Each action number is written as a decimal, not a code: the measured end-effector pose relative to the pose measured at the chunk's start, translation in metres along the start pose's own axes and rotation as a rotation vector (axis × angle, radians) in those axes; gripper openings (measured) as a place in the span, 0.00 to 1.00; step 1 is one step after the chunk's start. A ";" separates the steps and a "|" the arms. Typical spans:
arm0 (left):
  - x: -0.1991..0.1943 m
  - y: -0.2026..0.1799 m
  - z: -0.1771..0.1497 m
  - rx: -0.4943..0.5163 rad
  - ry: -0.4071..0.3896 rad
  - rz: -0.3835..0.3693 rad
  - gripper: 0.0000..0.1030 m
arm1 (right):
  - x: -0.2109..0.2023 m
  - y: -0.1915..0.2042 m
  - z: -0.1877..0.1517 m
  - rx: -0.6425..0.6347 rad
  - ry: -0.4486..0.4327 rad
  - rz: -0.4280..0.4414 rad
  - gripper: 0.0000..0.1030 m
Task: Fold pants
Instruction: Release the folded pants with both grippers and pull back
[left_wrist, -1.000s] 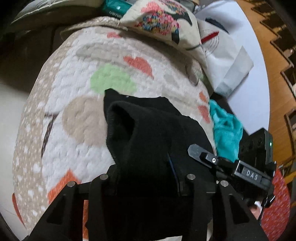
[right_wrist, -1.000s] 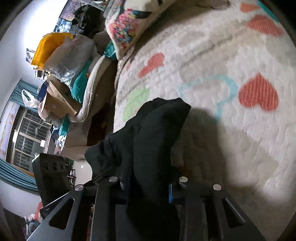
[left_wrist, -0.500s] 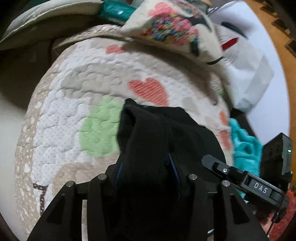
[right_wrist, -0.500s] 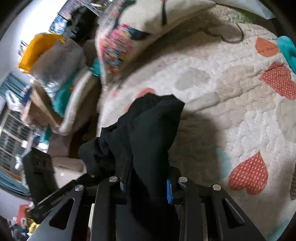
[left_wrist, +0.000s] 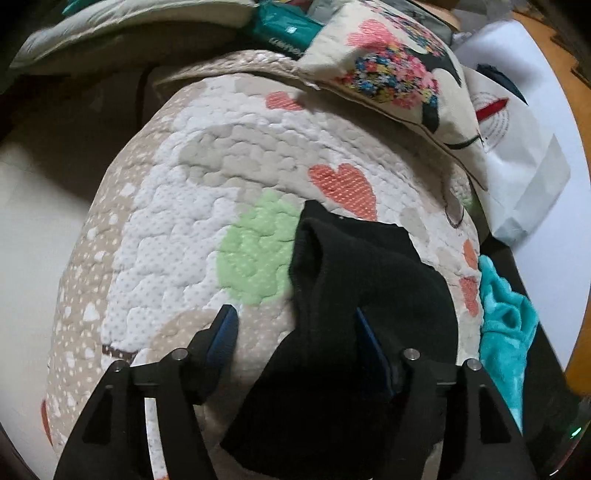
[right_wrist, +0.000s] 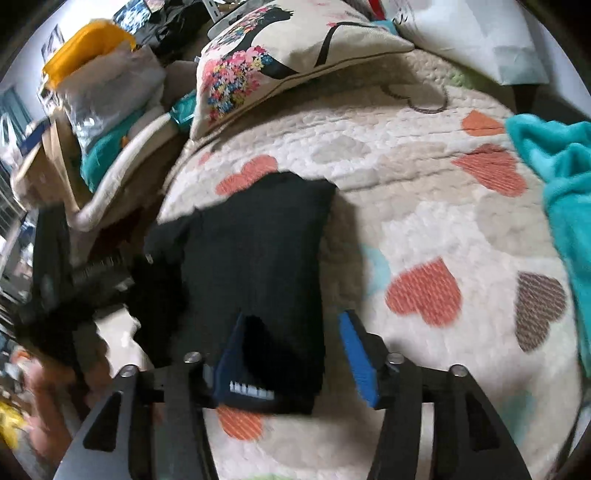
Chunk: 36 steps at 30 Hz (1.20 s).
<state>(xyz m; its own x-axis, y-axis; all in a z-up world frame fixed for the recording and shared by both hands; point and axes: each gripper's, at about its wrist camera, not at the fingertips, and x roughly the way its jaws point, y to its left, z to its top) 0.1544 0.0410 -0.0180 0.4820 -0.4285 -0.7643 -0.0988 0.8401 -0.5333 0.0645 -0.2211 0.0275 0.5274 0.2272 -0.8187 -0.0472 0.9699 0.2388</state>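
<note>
The black pants (left_wrist: 354, 310) lie folded on a quilted bedspread with hearts (left_wrist: 192, 206). In the left wrist view my left gripper (left_wrist: 295, 336) is open, its blue pads spread, and the cloth lies between and under the jaws. In the right wrist view the pants (right_wrist: 258, 251) lie flat as a dark rectangle. My right gripper (right_wrist: 295, 347) is open just above their near edge, and the left pad (right_wrist: 231, 354) overlaps the cloth.
A flowered pillow (left_wrist: 399, 74) lies at the far end of the bed, also in the right wrist view (right_wrist: 280, 48). A teal blanket (right_wrist: 557, 177) is bunched at the right edge. White bags (left_wrist: 517, 147) and clutter (right_wrist: 103, 96) stand beside the bed.
Both grippers were shut on the pants and carried them forward over the bed. Now both have opened and the pants lie on the bedspread.
</note>
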 end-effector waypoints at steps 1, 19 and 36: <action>-0.001 0.004 0.000 -0.024 0.014 -0.017 0.64 | 0.004 -0.003 -0.004 0.013 0.021 -0.009 0.67; -0.092 -0.019 -0.086 0.272 -0.192 0.241 0.64 | -0.073 0.002 -0.083 0.029 -0.076 -0.055 0.67; -0.251 -0.112 -0.215 0.500 -0.748 0.417 1.00 | -0.122 -0.009 -0.105 0.075 -0.207 -0.019 0.69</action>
<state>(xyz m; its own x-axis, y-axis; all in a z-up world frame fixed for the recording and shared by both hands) -0.1422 -0.0172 0.1554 0.9346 0.1095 -0.3385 -0.0903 0.9933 0.0721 -0.0886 -0.2478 0.0700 0.6909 0.1785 -0.7005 0.0235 0.9630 0.2686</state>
